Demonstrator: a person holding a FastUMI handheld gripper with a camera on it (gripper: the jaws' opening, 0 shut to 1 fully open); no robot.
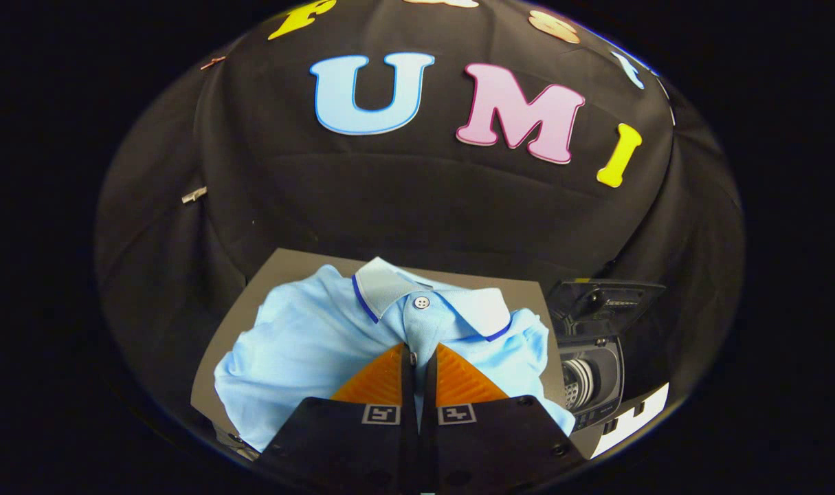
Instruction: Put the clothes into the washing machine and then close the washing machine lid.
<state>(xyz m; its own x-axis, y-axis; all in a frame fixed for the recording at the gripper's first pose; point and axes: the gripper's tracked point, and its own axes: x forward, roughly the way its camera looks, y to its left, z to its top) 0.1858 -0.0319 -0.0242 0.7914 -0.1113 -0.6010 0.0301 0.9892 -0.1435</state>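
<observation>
Where the gripper (418, 357) meets the light blue polo shirt (307, 344), its fingers are pressed nearly together, pinching the placket fabric just below the collar button (421, 302). The shirt lies crumpled on a grey table (280, 268), collar pointing away from the fingers. The washing machine (589, 371) stands just right of the shirt, lid (606, 297) raised, drum visible. No legible labels.

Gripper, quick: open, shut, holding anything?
Gripper: shut on the light blue polo shirt, both fingers pinching the fabric below the collar button; washing machine beside it has its lid up.
</observation>
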